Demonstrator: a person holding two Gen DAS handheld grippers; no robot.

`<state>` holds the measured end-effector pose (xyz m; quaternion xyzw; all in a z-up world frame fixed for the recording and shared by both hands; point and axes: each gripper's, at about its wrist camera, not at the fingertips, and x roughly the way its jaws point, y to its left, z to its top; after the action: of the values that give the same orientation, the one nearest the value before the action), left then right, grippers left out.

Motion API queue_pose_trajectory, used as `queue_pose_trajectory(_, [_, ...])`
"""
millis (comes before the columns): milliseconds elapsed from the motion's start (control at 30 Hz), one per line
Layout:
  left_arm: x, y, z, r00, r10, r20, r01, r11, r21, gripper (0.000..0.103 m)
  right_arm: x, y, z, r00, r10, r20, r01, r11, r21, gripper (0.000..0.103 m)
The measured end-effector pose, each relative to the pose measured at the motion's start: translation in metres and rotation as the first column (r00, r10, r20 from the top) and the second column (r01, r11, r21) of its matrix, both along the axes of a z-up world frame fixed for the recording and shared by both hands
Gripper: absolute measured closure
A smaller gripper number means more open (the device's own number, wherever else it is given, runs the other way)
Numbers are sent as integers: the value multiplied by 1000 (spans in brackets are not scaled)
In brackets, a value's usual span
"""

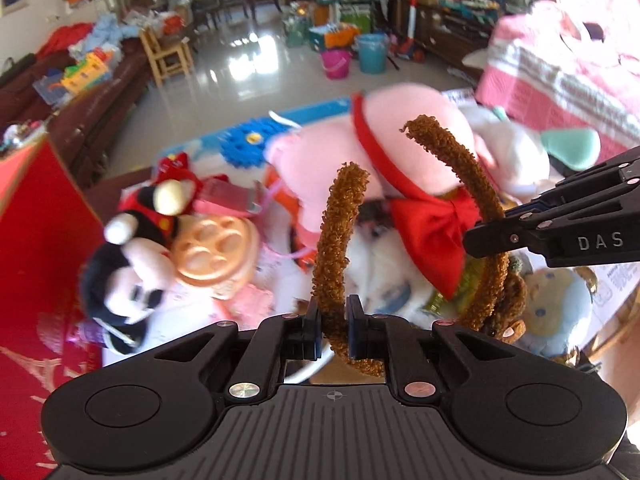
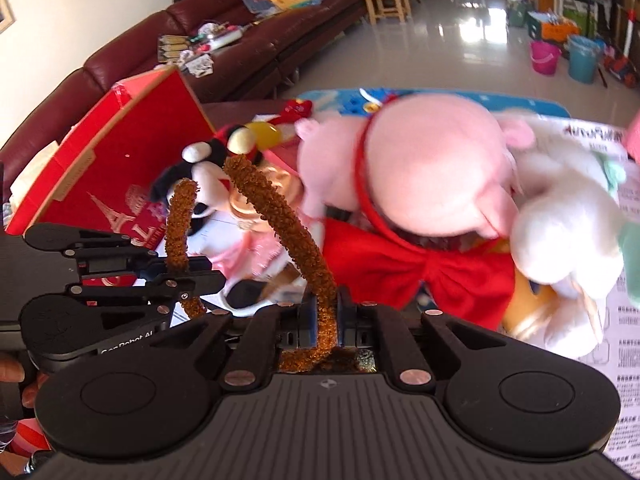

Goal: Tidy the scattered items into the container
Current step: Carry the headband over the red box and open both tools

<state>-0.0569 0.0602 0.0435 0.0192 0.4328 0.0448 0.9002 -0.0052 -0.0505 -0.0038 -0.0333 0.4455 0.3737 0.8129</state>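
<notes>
Brown fuzzy limbs (image 1: pixel 332 240) of a plush toy, two long curled strands, rise through the centre of both wrist views; the toy's body is hidden low, behind the grippers. Left gripper (image 1: pixel 334 328) is clamped narrow on one strand at lower centre of its frame; right gripper (image 2: pixel 326 320) pinches the other strand (image 2: pixel 280 216) likewise, and shows again at right edge of the left view.

Step in hand, by my reading: toy gripped two-handed, ready for carrying. Next move calls for swinging it toward the red box (image 2: pixel 132 168), upper left of the right view, clearing the pink plush (image 2: pixel 432 168) and mouse plush (image 1: pixel 128 280); then release over the opening.
</notes>
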Motion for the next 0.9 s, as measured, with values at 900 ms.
queue_pose_trajectory(900, [-200, 234, 175, 667, 640, 382, -740, 631, 234, 85, -94, 361, 138, 761, 629, 156, -648, 735, 200, 93])
